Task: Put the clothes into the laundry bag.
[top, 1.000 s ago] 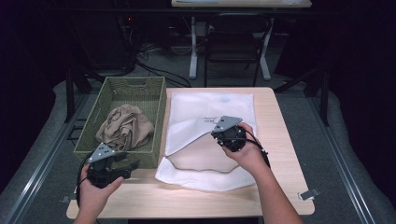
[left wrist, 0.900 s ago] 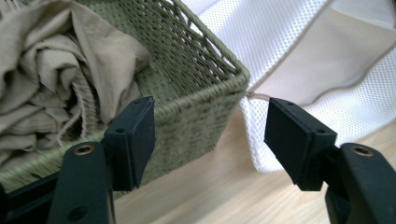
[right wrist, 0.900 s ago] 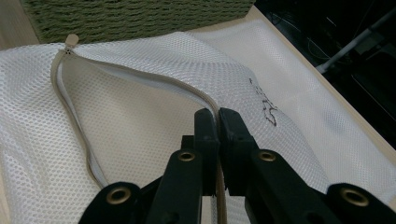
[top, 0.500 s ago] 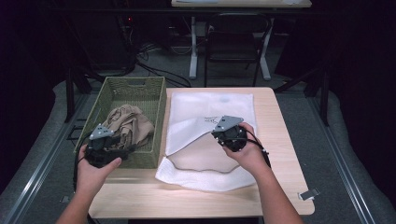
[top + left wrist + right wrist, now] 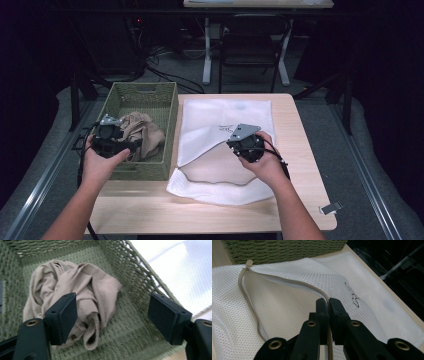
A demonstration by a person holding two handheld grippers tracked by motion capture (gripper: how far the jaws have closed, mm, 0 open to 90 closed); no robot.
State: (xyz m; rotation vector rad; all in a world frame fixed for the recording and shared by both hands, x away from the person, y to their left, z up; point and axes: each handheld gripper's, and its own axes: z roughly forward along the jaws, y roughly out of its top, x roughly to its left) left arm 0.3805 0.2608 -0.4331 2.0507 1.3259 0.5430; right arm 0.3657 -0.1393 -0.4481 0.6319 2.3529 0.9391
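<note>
The left gripper (image 5: pixel 112 317) has swung over the basket (image 5: pixel 169 107), jaws just opening above the unpicked beige garment (image 5: pixel 75 295), while the right gripper (image 5: pixel 328 305) pinches the mesh bag (image 5: pixel 287 307) open.

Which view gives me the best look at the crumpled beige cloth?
The left gripper view: the crumpled beige cloth lies close up on the green woven basket's floor. The high view shows it small.

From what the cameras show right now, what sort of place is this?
Probably a lab or workshop set up for recording, not a home. A small light wooden table stands on grey carpet, black cables trail over the floor behind it, and a second table's white legs stand in the dark background.
</note>
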